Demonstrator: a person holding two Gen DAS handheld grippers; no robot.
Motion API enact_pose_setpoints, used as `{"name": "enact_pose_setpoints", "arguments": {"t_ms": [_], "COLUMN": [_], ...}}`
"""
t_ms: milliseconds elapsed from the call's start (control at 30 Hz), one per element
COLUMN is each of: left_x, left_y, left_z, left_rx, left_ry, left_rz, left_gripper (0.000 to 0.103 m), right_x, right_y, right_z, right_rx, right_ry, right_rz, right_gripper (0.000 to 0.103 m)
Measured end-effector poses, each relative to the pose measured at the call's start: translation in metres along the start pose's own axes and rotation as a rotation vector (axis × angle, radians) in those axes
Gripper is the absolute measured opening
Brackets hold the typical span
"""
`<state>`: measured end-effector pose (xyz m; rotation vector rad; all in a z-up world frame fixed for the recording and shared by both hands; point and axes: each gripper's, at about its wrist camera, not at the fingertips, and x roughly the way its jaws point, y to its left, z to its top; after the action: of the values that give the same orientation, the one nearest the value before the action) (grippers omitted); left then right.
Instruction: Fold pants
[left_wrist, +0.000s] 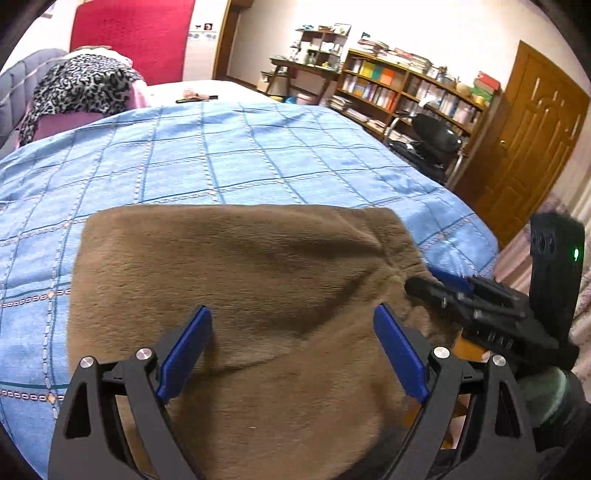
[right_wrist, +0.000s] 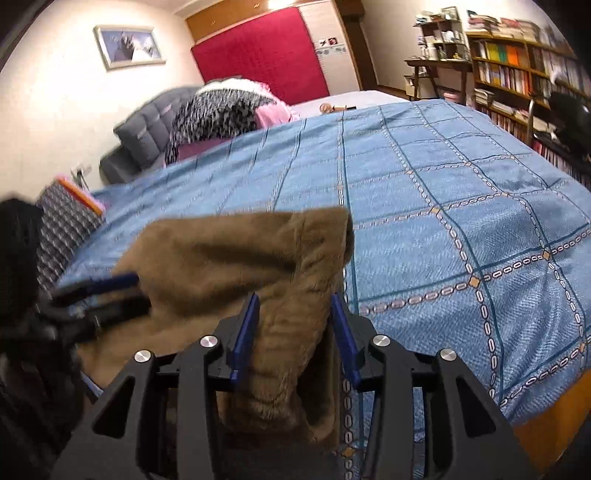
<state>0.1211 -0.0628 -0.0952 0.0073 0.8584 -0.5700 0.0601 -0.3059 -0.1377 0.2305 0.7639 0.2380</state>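
— Location of the pants (left_wrist: 236, 295)?
— Folded brown fleece, lower centre of the left wrist view, lying on the blue checked bedspread (left_wrist: 221, 155).
— Left gripper (left_wrist: 291, 350)?
— Fingers spread wide above the fabric, gripping nothing.
— Right gripper (right_wrist: 293, 325)?
— Fingers narrowly parted, straddling the fleece edge at lower centre; whether the pads press it, I cannot tell.

One pair of brown fleece pants (left_wrist: 240, 295) lies folded on one bed with one blue checked bedspread (left_wrist: 221, 147). Two claws are in view: the left claw (left_wrist: 291, 347) and the right claw (right_wrist: 295, 325). One bookshelf (left_wrist: 406, 88), one wooden door (left_wrist: 532, 140) and one framed picture (right_wrist: 127, 46) line the walls.
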Motion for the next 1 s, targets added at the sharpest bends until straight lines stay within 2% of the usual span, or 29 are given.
{"name": "enact_pose_setpoints", "arguments": {"t_ms": [100,167,300,633,900,1000], "left_x": [0.002,0.004,0.007,-0.007,-0.015,-0.018], "left_y": [0.008,0.009,0.003,0.012,0.027,0.035], "left_z": [-0.003,-0.005,-0.006,0.0,0.001,0.0], "left_rx": [-0.015,-0.007,0.033,0.02,-0.005,-0.025], "left_ry": [0.011,0.016,0.012,-0.027,-0.041,-0.045], "left_rz": [0.012,0.021,0.046,0.104,0.185,0.206], "left_gripper": [0.088,0.088,0.088,0.089,0.089,0.089], "right_x": [0.011,0.019,0.026,0.018,0.02,0.025], "right_y": [-0.007,-0.012,-0.022,-0.025,-0.019,-0.017], "right_z": [-0.011,-0.018,-0.024,-0.011,0.004,0.006], "right_rx": [0.002,0.001,0.024,0.071,0.097,0.103], "right_ry": [0.021,0.024,0.025,0.042,0.036,0.045], "right_rz": [-0.016,-0.035,-0.02,0.01,0.042,0.058], "right_gripper": [0.043,0.051,0.053,0.054,0.057,0.068]}}
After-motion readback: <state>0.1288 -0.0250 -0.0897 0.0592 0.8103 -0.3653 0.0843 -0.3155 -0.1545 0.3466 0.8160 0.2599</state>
